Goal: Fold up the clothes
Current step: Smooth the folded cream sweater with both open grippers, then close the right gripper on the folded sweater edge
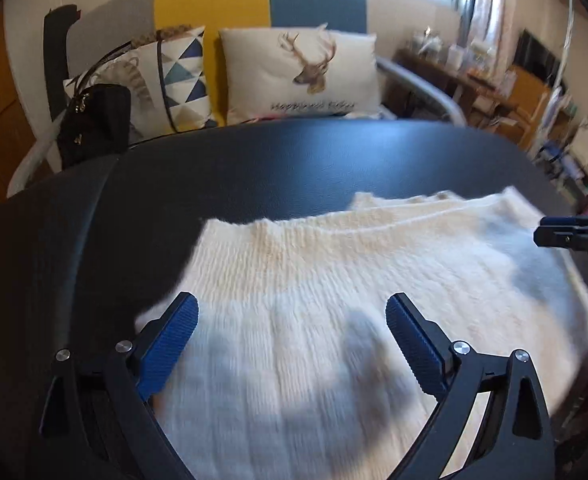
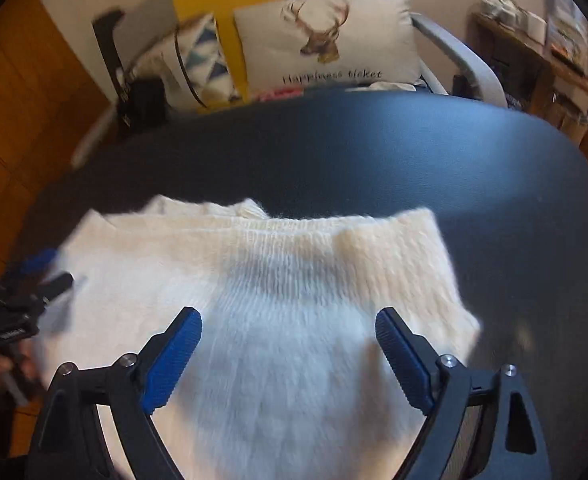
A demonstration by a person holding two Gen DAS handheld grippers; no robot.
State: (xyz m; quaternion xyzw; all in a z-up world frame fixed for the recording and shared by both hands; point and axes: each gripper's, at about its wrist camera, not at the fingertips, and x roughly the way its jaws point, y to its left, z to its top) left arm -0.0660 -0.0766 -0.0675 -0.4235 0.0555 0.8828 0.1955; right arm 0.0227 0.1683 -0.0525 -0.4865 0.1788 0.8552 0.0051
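While both grippers [image 1: 291,320] [image 2: 288,332] gape empty, cream knit sweater [image 1: 334,280] lies folded flat.

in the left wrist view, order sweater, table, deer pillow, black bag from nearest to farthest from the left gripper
From the left gripper:
1. Sweater, white, right under the open fingers.
2. Table, bare dark top beyond the sweater.
3. Black bag, past the table's far edge, left.
4. Deer pillow, behind the table, centre; close to call with the bag.
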